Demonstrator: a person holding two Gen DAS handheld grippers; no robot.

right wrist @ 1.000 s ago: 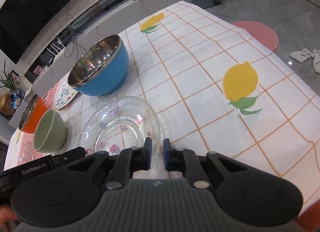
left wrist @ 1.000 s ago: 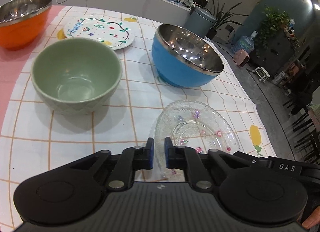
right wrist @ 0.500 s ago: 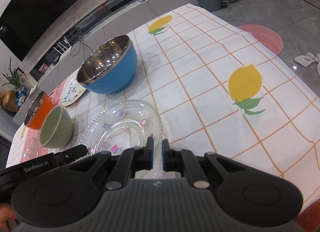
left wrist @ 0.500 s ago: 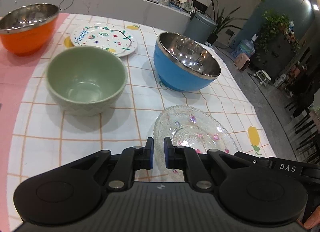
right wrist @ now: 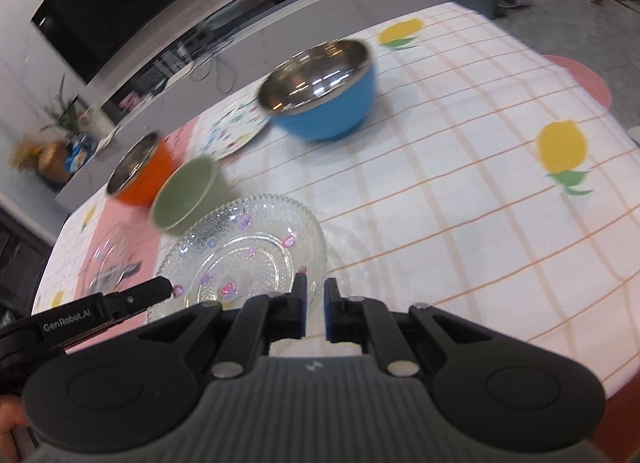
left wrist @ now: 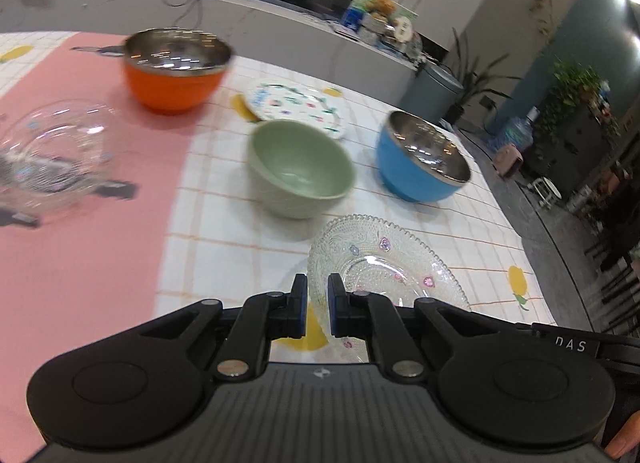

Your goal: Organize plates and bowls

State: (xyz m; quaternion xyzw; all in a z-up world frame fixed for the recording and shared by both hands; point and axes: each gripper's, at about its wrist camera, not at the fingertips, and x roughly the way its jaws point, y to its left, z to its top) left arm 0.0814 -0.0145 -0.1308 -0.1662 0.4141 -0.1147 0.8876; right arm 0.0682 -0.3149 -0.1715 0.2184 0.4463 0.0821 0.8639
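Note:
Both grippers hold a clear glass plate [left wrist: 380,263] with small flower prints, lifted above the table. My left gripper [left wrist: 318,297] is shut on its left rim. My right gripper [right wrist: 315,299] is shut on its right rim; the plate [right wrist: 248,251] shows in that view too. A green bowl [left wrist: 300,167], a blue steel bowl [left wrist: 420,163], an orange steel bowl [left wrist: 176,71], a painted white plate [left wrist: 296,103] and a clear glass bowl [left wrist: 52,151] stand on the table.
The table carries a checked cloth with lemon prints [right wrist: 460,191] and a pink mat [left wrist: 80,247] on the left. A grey counter [left wrist: 240,11] runs behind the table. The table's right edge drops to the floor [left wrist: 552,223].
Both grippers have lifted the glass plate and carried it back and to the left. The orange bowl and the glass bowl have come into the left wrist view.

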